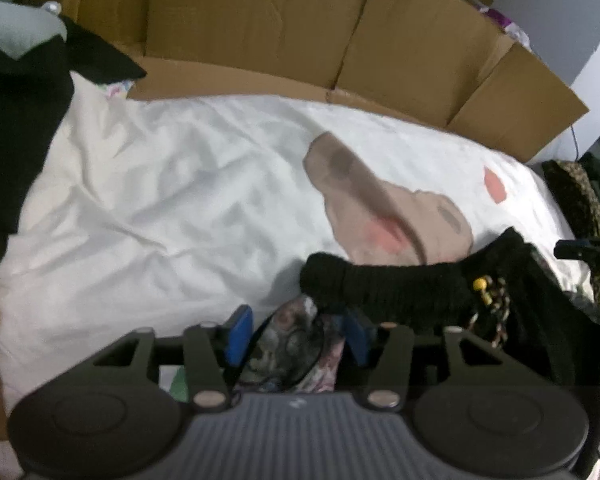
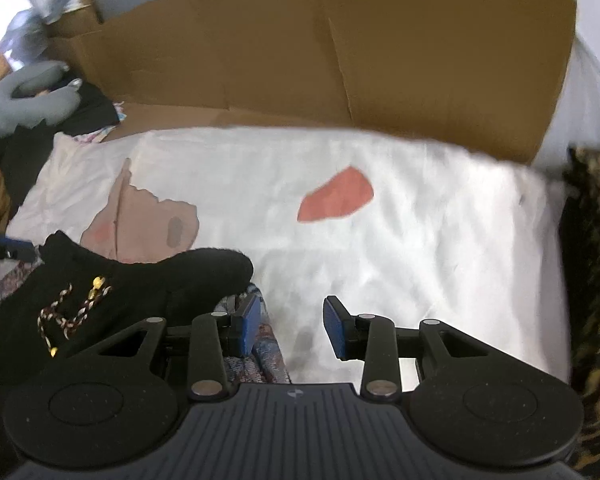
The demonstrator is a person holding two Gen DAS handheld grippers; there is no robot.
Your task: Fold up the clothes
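A black knit garment with a braided gold cord lies crumpled on the white sheet. It also shows in the right wrist view, left of my right gripper. A floral patterned cloth pokes out from under it. My left gripper stands over that floral cloth, which lies loosely between the blue pads; the jaws are apart and not pressing on it. My right gripper is open over bare sheet, with the floral cloth's edge beside its left pad.
Brown cardboard walls stand along the far side of the sheet. A pile of dark clothes lies at the left, and leopard-print fabric at the right. The sheet carries a beige cartoon print and a coral patch.
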